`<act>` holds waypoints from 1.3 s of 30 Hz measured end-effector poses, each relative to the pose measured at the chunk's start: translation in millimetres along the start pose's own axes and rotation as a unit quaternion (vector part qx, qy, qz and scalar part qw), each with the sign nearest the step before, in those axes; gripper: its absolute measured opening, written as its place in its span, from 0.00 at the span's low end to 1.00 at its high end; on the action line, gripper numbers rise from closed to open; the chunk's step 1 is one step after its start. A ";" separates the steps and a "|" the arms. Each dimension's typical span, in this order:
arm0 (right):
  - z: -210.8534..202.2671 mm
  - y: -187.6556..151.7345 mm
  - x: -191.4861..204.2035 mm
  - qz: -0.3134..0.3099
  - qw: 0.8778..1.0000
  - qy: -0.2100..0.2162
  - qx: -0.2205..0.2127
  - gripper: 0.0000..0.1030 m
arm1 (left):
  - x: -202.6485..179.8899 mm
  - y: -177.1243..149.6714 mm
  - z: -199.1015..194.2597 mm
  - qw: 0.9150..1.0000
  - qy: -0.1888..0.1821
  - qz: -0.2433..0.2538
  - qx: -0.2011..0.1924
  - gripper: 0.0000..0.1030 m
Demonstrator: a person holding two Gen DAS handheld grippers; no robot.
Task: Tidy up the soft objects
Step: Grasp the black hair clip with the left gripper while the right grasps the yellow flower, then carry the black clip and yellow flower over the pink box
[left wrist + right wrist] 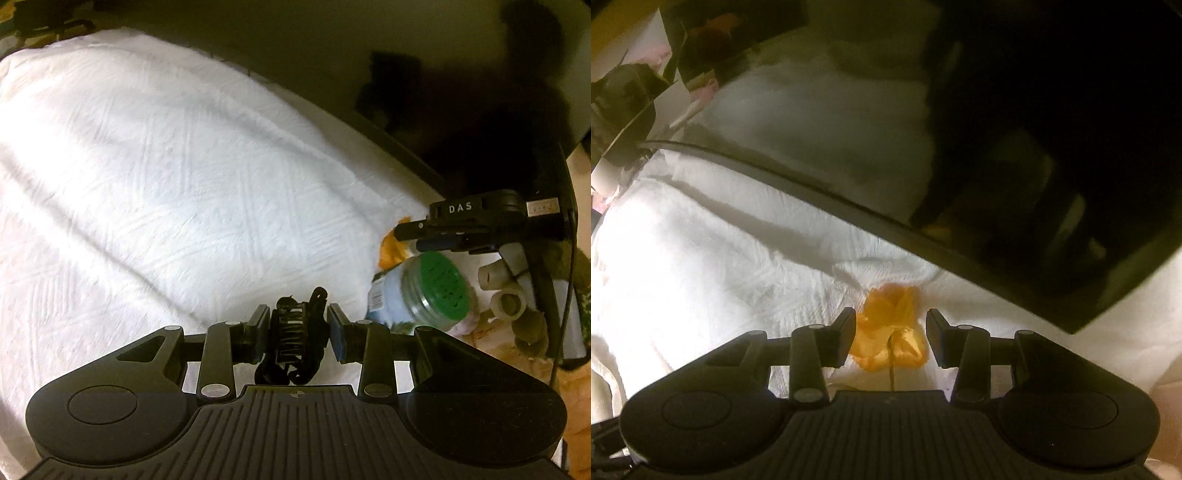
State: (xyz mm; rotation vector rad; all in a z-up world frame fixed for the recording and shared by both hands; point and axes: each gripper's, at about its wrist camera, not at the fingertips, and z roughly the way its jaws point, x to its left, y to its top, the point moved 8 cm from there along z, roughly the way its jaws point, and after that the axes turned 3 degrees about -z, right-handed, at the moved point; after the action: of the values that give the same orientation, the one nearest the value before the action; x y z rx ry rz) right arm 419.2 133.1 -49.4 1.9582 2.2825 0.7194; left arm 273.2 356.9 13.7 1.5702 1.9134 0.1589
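In the left wrist view my left gripper (298,328) stands around a black claw hair clip (297,334); the left pad touches it, the right pad shows a small gap. It hovers over a white textured towel (166,177). In the right wrist view my right gripper (891,334) is open, its fingers on either side of a crumpled yellow-orange cloth (890,328) lying on the white towel (701,258). The right gripper's black body marked DAS (476,221) shows in the left view beside the yellow cloth (393,249).
A jar with a green lid (424,295) lies on its side right of the left gripper. White plastic tubes (502,280) lie further right. A dark glossy screen (1052,147) with a black edge (369,122) runs behind the towel. A black cable (561,314) hangs at the right.
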 end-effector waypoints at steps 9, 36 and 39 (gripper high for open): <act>19.7 -4.6 3.8 -0.030 0.999 -0.007 0.007 0.40 | -8.0 -12.6 10.6 0.999 0.016 0.026 0.008 0.37; -196.2 -49.8 37.0 -0.051 0.989 0.011 -0.141 0.17 | -58.5 5.1 -21.0 0.995 -0.022 0.098 -0.024 0.37; -221.0 -61.9 30.6 -0.038 0.987 0.000 -0.158 0.17 | -74.6 6.0 -23.1 0.993 -0.040 0.106 -0.028 0.37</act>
State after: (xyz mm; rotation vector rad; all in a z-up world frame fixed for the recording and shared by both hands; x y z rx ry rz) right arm 282.9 87.6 132.1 1.7178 2.0744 1.0006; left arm 271.0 297.4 64.6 1.7131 1.6660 0.2352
